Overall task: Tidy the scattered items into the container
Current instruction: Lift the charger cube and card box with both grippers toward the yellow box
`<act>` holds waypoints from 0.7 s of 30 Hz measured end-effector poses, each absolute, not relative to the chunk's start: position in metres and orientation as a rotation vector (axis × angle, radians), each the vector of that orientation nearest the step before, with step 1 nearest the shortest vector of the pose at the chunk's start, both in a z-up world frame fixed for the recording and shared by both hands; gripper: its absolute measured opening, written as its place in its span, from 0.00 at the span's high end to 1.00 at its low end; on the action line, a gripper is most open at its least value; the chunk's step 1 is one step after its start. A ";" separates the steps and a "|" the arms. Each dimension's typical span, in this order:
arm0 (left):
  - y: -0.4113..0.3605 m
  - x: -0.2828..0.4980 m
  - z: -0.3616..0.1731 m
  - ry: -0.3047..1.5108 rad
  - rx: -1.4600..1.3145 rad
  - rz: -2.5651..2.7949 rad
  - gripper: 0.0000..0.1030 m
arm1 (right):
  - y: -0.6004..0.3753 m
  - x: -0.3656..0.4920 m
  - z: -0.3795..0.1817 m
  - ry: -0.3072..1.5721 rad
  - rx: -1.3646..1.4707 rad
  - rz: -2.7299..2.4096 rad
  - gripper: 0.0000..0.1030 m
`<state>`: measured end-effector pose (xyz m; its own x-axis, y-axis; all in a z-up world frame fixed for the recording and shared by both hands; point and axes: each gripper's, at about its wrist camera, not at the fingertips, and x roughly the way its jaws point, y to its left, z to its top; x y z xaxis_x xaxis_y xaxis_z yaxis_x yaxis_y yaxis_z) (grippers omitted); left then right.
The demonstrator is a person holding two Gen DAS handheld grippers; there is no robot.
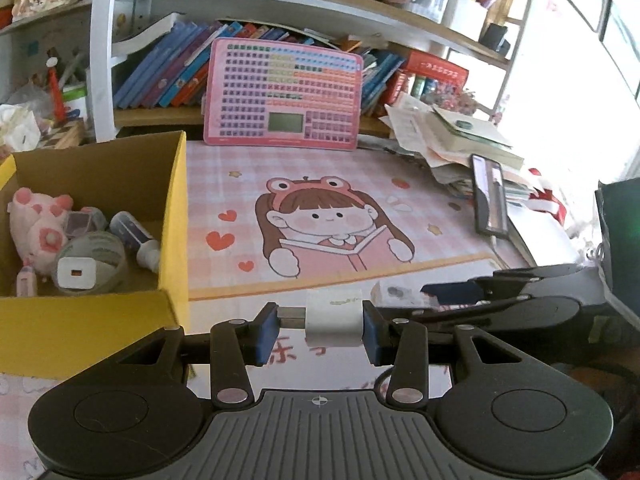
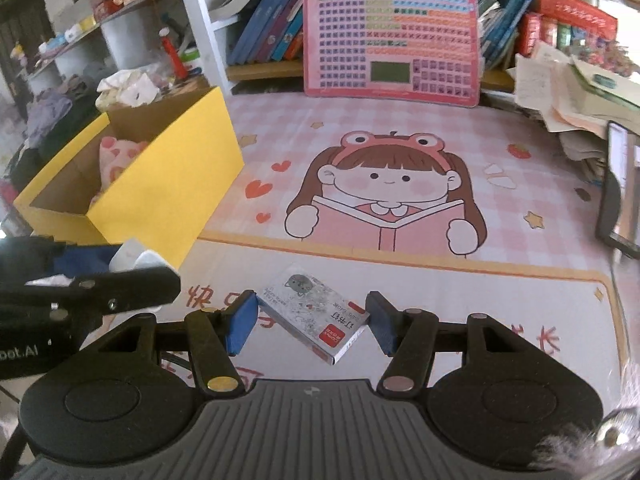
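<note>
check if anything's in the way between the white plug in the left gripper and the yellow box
Nothing visible blocks it. The left gripper is shut on the white plug just right of the yellow box. The only hurdle is the box's own near wall, so the plug must go in over its rim.

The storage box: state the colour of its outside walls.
Bright yellow outside, plain brown cardboard inside. The storage box shows it best in the right wrist view.
</note>
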<state>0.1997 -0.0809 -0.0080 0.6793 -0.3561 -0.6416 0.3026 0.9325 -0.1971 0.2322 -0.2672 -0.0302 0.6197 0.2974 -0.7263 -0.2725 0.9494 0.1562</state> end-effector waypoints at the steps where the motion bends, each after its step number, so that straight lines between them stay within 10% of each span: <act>1: -0.078 0.195 -0.008 0.735 -0.073 -0.378 0.60 | -0.264 0.227 -0.029 0.839 0.035 0.318 0.44; 21: 0.018 0.109 -0.021 0.794 -0.102 -0.408 0.60 | -0.183 0.118 -0.026 0.843 0.048 0.227 0.44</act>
<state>0.1091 0.0183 -0.0205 0.6277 -0.3932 -0.6718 0.3176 0.9173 -0.2402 0.1185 -0.1829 -0.0258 0.6424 0.2183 -0.7346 -0.1800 0.9747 0.1323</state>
